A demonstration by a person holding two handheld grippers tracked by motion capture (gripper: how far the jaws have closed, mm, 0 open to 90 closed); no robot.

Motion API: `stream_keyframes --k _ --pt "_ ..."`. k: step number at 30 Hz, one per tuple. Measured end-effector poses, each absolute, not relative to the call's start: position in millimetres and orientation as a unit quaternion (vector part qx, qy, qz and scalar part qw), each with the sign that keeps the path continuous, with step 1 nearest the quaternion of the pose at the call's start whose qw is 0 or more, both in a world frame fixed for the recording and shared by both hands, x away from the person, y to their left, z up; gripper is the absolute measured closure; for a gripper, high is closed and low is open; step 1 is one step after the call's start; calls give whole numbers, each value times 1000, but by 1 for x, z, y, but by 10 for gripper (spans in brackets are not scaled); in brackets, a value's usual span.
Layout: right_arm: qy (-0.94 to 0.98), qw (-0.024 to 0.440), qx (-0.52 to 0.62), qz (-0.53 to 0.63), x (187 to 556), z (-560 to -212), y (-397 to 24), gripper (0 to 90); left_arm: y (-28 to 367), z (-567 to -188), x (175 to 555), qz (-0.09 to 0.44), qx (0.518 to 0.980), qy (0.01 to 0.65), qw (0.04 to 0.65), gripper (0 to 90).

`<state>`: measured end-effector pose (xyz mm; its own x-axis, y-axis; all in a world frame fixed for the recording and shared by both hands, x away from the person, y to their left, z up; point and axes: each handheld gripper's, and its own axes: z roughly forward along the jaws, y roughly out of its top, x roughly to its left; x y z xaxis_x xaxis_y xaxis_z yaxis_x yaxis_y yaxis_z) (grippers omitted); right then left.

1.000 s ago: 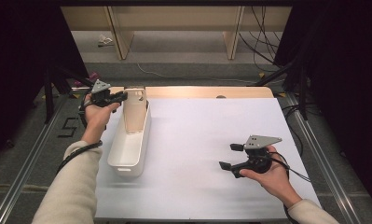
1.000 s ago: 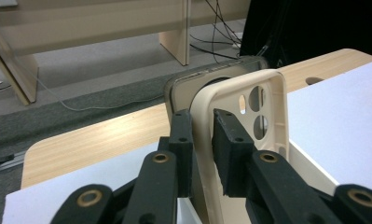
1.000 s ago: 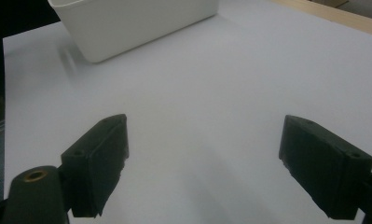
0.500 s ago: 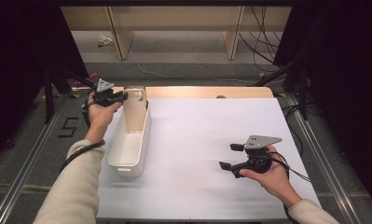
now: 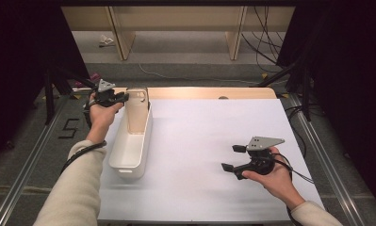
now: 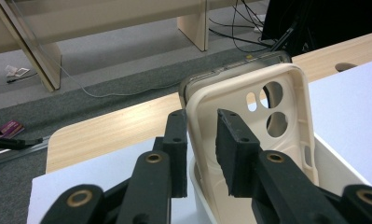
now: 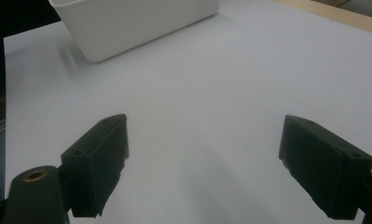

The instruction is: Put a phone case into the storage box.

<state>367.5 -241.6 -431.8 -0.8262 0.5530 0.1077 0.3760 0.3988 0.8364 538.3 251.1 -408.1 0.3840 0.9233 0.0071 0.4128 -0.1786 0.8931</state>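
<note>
Hand-held gripper point(image 6: 201, 154) on the left is seen with its jaws set either side of a cream phone case point(image 6: 258, 135), which stands upright at the far end of a white bin point(image 5: 129, 148) on the desk point(image 5: 214, 155). A slim gap is visible between the pads and the case wall, and the jaws have just been opening slightly, so the case is judged to be released rather than clamped. Placement in the bin appears all but done; left to do, it is judged, is for the left hand-held gripper to be drawn clear, and perhaps for the leaning case to be settled. Well apart, near the desk's right edge, the right hand-held gripper point(image 5: 232, 160) is held idle above bare white sheet, jaws wide and empty.
</note>
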Motion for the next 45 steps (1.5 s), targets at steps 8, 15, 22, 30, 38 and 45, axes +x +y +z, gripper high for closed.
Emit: stream_keyframes --k 8,15,22,30,38,45 --pt "831 94 279 472 368 -432 -242 167 249 -406 539 298 709 470 433 733" --pt "831 94 279 472 368 -432 -242 167 251 -403 538 304 708 473 427 733" --pt "831 94 279 472 367 -432 -242 167 251 -403 537 305 707 473 428 737" --pt "831 94 279 472 367 -432 -241 167 249 -403 534 298 699 487 431 794" --pt "832 94 278 471 368 -432 -241 167 246 -403 533 292 696 500 425 852" --pt "832 93 278 470 367 -432 -241 167 246 -405 535 285 695 508 421 875"
